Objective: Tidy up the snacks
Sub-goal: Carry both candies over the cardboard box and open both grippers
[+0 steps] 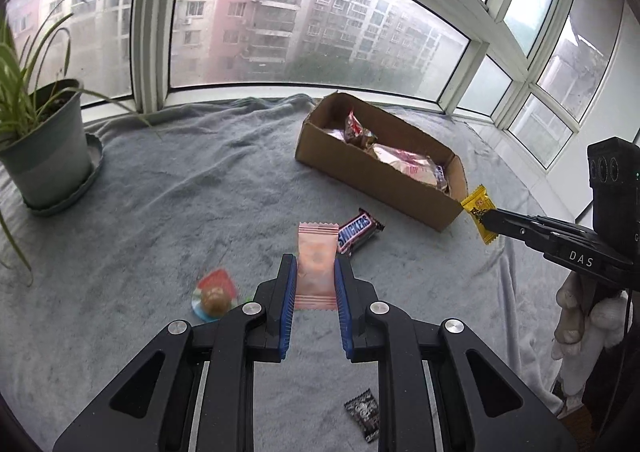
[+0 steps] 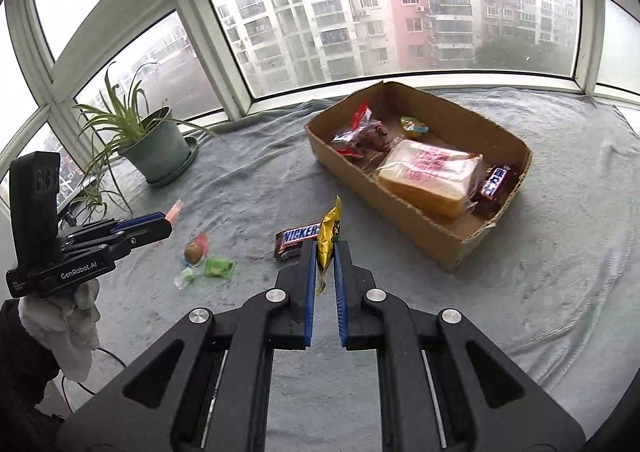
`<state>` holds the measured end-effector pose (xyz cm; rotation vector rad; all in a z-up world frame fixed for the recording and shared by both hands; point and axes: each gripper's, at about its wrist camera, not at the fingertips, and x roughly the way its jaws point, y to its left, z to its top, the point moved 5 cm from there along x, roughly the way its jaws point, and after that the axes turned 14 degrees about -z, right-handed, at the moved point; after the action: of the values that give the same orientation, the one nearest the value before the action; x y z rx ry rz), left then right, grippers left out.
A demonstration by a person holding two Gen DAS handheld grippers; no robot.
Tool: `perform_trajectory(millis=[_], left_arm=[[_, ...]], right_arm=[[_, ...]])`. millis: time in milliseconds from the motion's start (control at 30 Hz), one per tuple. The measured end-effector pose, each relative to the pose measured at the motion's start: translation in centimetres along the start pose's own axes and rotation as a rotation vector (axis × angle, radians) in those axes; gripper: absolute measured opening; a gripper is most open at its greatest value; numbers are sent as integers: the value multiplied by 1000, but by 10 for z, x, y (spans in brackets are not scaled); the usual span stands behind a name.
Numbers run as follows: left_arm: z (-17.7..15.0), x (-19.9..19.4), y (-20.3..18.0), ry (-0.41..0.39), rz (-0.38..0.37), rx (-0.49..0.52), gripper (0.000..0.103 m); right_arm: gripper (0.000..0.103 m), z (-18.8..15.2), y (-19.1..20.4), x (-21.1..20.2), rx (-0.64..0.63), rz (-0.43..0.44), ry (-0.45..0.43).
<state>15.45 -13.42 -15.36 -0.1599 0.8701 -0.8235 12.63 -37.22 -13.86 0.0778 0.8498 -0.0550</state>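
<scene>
My left gripper [image 1: 315,266] is shut on a pink snack packet [image 1: 316,266] and holds it above the grey cloth. My right gripper [image 2: 325,248] is shut on a yellow candy packet [image 2: 329,238], held just short of the cardboard box's [image 2: 456,248] near corner. The box [image 1: 372,176] holds a bread packet [image 2: 430,176], a chocolate bar [image 2: 496,182] and other wrapped snacks. A Snickers bar [image 1: 359,232] lies on the cloth beyond the pink packet. The yellow packet [image 1: 478,212] and right gripper [image 1: 490,220] show at the right of the left wrist view.
A potted plant [image 1: 48,156] stands at the far left by the window. A round candy in a red and blue wrapper [image 1: 214,296] and a black candy [image 1: 364,412] lie on the cloth. Green candies [image 2: 218,267] lie near the left gripper [image 2: 170,222].
</scene>
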Motion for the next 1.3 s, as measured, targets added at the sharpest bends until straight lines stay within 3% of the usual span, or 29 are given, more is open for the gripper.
perform_trajectory(millis=[633,1233,1300], left_arm=[[86,109,-40,40,-65,110,17],[97,166,-49,99,-72,147,17],[99,169,-50,102,-73,147,19]], right_arm=[[9,38,-59,47,-15,-136,1],[10,38,-74,81,-9,-150,47],[16,37,-75,83,-9,-160,45]])
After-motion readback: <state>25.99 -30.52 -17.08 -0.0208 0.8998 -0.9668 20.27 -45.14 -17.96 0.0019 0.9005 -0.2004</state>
